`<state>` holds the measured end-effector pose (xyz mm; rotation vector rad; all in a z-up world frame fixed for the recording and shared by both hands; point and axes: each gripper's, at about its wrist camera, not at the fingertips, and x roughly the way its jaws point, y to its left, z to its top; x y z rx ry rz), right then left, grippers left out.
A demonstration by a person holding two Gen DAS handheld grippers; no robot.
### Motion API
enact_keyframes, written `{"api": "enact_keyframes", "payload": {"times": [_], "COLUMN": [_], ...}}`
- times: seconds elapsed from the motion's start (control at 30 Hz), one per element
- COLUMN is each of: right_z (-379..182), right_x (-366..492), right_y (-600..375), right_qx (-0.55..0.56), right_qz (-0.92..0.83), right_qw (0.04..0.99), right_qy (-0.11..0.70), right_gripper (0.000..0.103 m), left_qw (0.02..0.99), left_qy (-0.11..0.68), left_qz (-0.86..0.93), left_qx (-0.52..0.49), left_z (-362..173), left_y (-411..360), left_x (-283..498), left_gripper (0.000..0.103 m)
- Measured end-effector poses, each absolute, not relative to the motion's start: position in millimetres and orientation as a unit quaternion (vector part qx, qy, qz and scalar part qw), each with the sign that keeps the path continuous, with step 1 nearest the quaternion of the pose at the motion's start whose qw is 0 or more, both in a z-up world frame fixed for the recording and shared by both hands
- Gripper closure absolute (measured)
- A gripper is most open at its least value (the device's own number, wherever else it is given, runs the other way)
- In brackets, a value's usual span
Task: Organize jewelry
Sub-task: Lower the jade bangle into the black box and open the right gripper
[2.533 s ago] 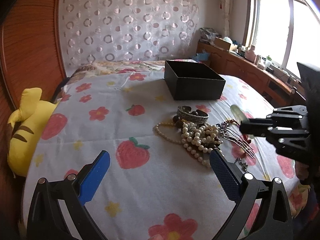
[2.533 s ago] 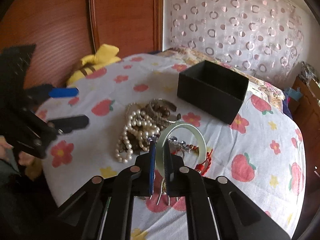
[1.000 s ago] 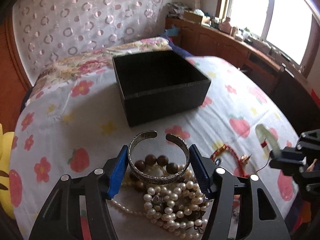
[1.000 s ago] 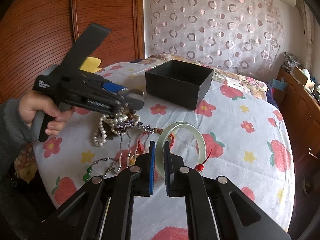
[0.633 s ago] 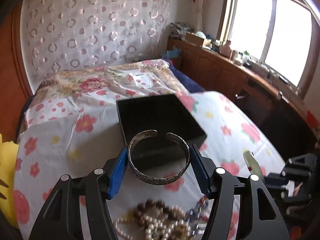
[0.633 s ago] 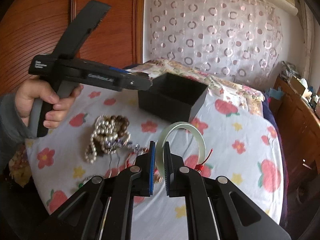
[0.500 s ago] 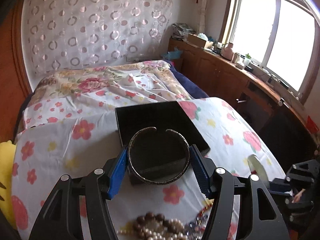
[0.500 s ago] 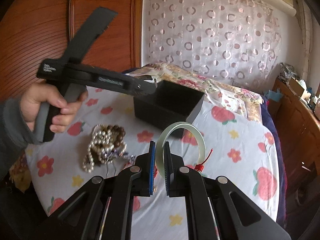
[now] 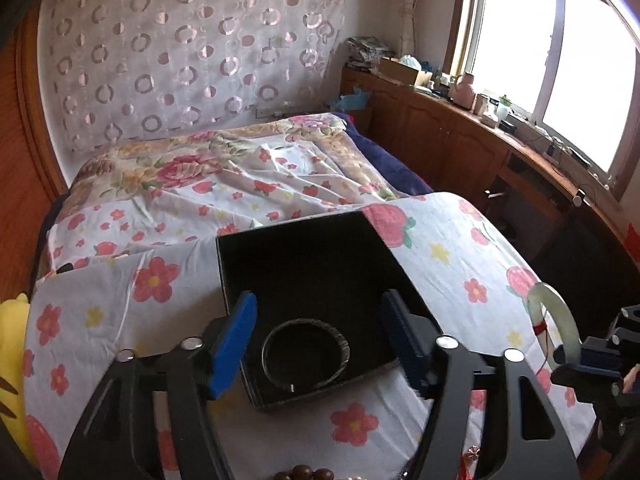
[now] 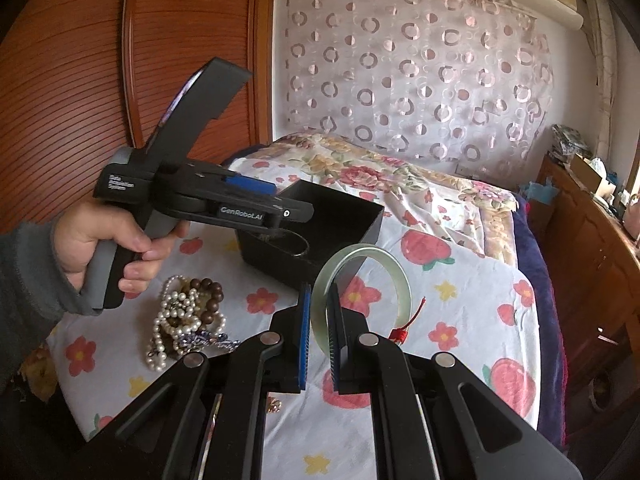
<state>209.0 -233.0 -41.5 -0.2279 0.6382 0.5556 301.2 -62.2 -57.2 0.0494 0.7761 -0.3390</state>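
Left wrist view: left tool opening, silver bangle dropped free inside black box mid-bed. Right tool clamping jade bangle; needs carrying over the box next, probably.

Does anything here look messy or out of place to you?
Only the tangle of pearl and brown bead strands heaped on the bedsheet, outside the black box. The silver bangle sits inside the box; nothing looks broken.

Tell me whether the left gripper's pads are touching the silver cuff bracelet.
Apart. The left wrist view shows the silver cuff bracelet lying in the black box, with clear gaps to both blue pads of the left gripper, whose jaws are opening.
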Motion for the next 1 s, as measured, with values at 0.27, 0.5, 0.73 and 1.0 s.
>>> {"api": "enact_keyframes", "payload": {"times": [0.27,0.5,0.73,1.0], "right_z": [-35.0,-35.9,-56.9,-61.0], "right_x": [230.3,265.9,304.6,309.7], "right_y": [-205.4,-173.5,-147.2,-144.8], "right_qx": [-0.137,-0.145,-0.141,-0.125], "right_qz": [0.292,0.32,0.316,0.3], "right_qw": [0.9,0.891,0.878,0.88], "right_qy": [0.294,0.289,0.33,0.346], "right_gripper": [0.094,0.094,0.093,0.088], "left_qw": [0.927,0.934,0.932,0.93], "left_qy": [0.347,0.343,0.352,0.357], "left_qz": [-0.139,-0.103,-0.087,-0.087], "left_qx": [0.014,0.014,-0.003,-0.019], "left_z": [-45.0,-48.5,-63.6,-74.0], "left_y": [-34.5,7.5,41.6,55.2], "left_x": [277.5,266.3,247.1,218.9], "left_gripper": [0.019,0.014,0.014,0.014]}}
